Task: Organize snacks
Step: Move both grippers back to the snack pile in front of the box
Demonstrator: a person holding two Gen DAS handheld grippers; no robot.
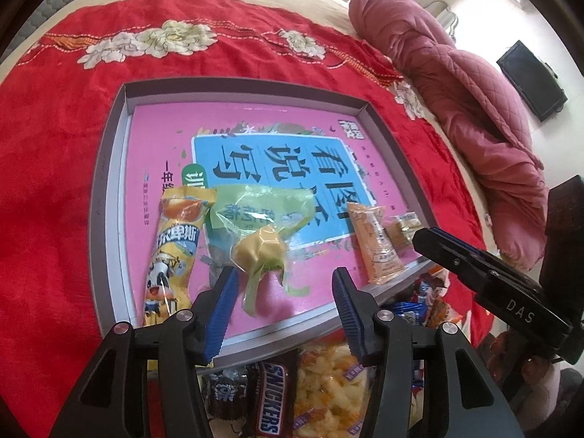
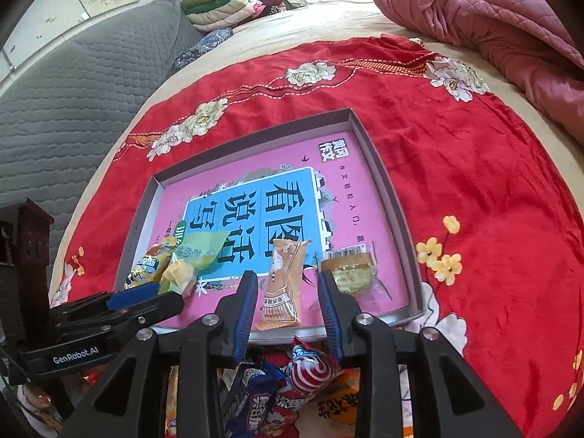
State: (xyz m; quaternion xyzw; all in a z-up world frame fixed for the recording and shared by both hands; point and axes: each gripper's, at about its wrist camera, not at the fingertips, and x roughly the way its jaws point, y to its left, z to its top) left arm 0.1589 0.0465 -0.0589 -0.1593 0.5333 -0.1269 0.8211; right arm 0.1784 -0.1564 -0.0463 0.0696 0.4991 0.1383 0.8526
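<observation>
Red floral blanket (image 1: 54,189) covers the bed, w/ a shallow grey box (image 1: 109,168) lying flat on it; a pink and blue book (image 1: 292,146) fills the box floor. Snacks lie in a row along the box's near edge: yellow cow-print packet (image 1: 171,259) at the left end, then a green-wrapped yellow sweet (image 1: 259,248), an orange wafer bar (image 2: 283,284), and a clear-wrapped small cake (image 2: 350,266) at the right end. Left gripper (image 1: 281,284) has its blue pads apart, either side of the green-wrapped sweet, neither pad pressing on it; the sweet sits on the book. Right gripper (image 2: 286,288) also apart, straddling the orange bar w/ a gap each side; the bar lies flat. More snacks are piled outside the box's near edge, under both grippers: a Snickers bar (image 1: 273,401), a bag of yellow puffs (image 1: 328,390), a red-white swirl lollipop (image 2: 314,370). Pink quilt (image 2: 492,18) is bunched at the far side of the bed.
</observation>
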